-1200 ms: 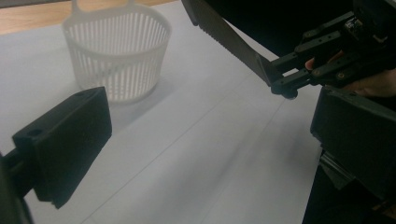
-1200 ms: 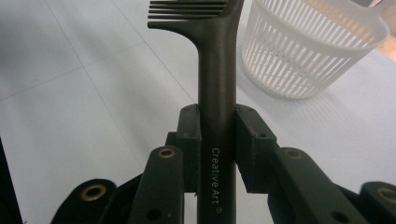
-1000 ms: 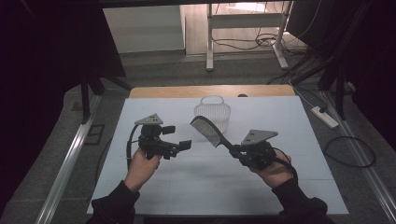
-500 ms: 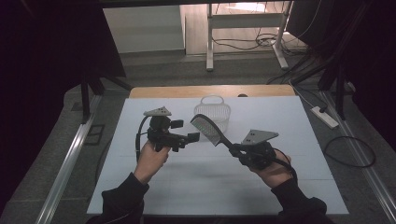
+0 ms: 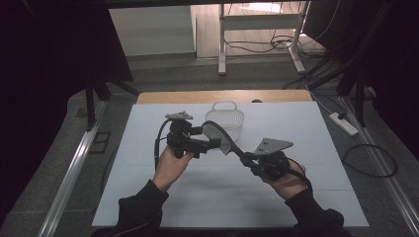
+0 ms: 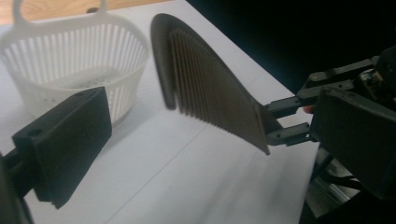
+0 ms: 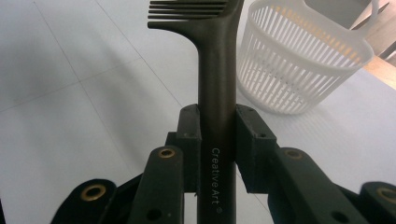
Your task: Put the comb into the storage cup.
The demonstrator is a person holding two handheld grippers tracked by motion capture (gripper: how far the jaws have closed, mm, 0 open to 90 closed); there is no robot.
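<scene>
Black pads of the right gripper (image 7: 217, 140) clamp the handle of a dark comb (image 7: 215, 70), holding it raised above the white table (image 5: 197, 197) with its toothed head pointing toward the left gripper (image 5: 210, 144). That gripper's jaws stand apart with nothing between them, just beside the comb's teeth. Behind both, a white slatted basket (image 5: 226, 118) sits on the table.

We see the left gripper (image 5: 213, 144) sliding across the worktop (image 5: 148, 197) toward the comb (image 5: 217, 137), a touch higher too. A second ago a clear gap lay between them; now its open jaws sit right beside the comb's teeth.
</scene>
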